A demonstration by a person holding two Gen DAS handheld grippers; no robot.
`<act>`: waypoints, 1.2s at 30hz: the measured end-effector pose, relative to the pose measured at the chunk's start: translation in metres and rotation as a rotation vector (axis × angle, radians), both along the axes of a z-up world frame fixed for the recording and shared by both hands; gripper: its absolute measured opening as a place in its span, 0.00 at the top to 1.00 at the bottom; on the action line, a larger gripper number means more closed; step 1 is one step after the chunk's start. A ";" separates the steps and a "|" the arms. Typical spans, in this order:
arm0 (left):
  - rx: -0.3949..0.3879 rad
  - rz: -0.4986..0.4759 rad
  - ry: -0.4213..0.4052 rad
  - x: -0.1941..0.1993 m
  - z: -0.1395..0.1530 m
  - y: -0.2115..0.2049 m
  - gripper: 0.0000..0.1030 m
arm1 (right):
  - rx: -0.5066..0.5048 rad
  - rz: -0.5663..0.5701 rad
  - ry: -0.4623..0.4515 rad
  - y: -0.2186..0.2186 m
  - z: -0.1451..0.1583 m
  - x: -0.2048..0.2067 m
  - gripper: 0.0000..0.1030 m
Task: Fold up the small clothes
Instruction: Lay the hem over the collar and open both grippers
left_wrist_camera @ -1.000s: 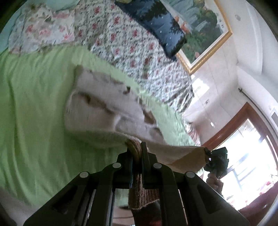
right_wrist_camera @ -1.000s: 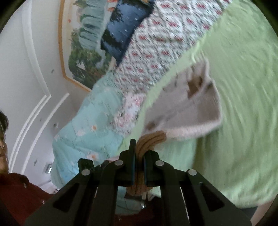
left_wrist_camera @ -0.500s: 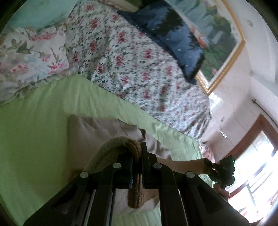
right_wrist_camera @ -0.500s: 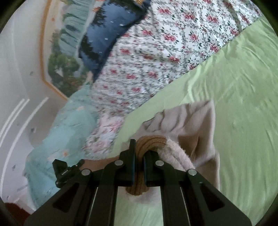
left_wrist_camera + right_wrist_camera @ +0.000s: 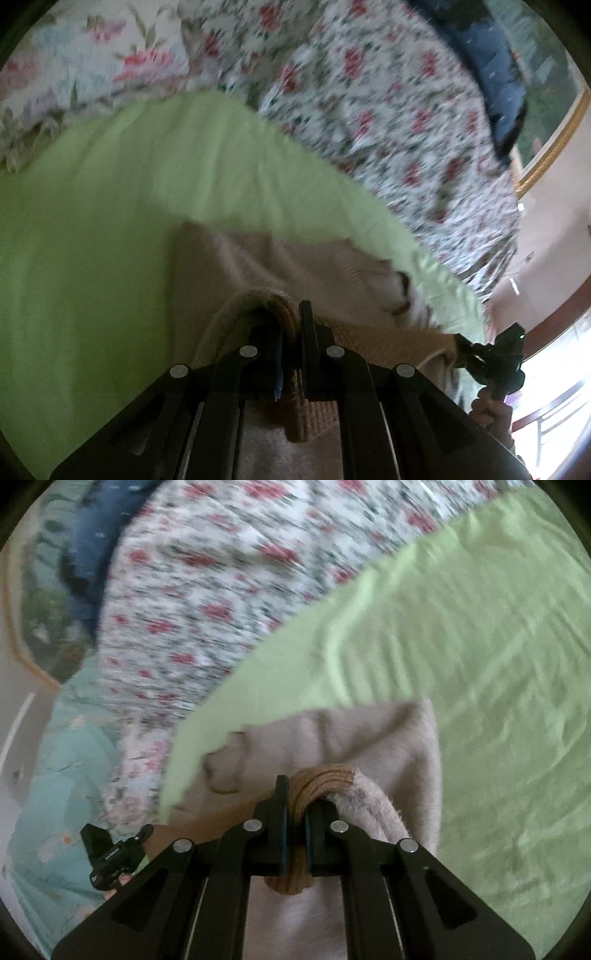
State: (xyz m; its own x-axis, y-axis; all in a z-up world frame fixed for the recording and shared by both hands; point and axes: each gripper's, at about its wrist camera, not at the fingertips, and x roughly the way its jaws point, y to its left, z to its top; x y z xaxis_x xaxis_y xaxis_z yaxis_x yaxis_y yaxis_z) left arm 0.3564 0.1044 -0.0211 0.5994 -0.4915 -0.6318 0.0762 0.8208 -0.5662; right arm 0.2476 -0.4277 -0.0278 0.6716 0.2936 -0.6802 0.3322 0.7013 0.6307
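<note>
Bed sheet (image 5: 110, 229): light green, lying wrinkled and taking up most of both views.
Quilt (image 5: 388, 110): white with red flowers, lying along the far edge of the sheet; blurred in both views.
Pillow (image 5: 491, 74): dark blue, resting on the quilt in front of a gold-framed picture (image 5: 550, 122).
Garment (image 5: 351, 738): beige and fleecy, lying on the sheet just ahead of both grippers — its near edge is a brown ribbed hem (image 5: 321, 779), and that hem is being held off the sheet.
Left gripper (image 5: 291, 332): jaws are pressing together on the ribbed hem, which is bunching between them and hanging below.
Right gripper (image 5: 295, 805): jaws are clamping the same hem at its other end; the fleecy lining is curling over the right finger (image 5: 321, 812).
Spacing: the two grippers are sitting well apart, each showing at the edge of the other's view, with the hem stretching between them.
</note>
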 end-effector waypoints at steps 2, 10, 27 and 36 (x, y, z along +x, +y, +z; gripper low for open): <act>-0.002 -0.010 0.033 0.002 -0.009 -0.001 0.93 | 0.006 -0.017 0.022 -0.003 -0.007 -0.002 0.88; -0.069 -0.170 -0.005 -0.076 0.011 -0.036 0.71 | -0.105 -0.048 -0.096 0.022 0.040 -0.055 0.54; 0.045 0.040 0.069 0.001 -0.003 0.014 0.84 | -0.189 -0.045 0.106 0.015 0.006 -0.027 0.55; -0.054 0.011 0.037 -0.136 0.006 0.013 0.76 | -0.161 -0.011 0.018 0.073 0.030 -0.101 0.44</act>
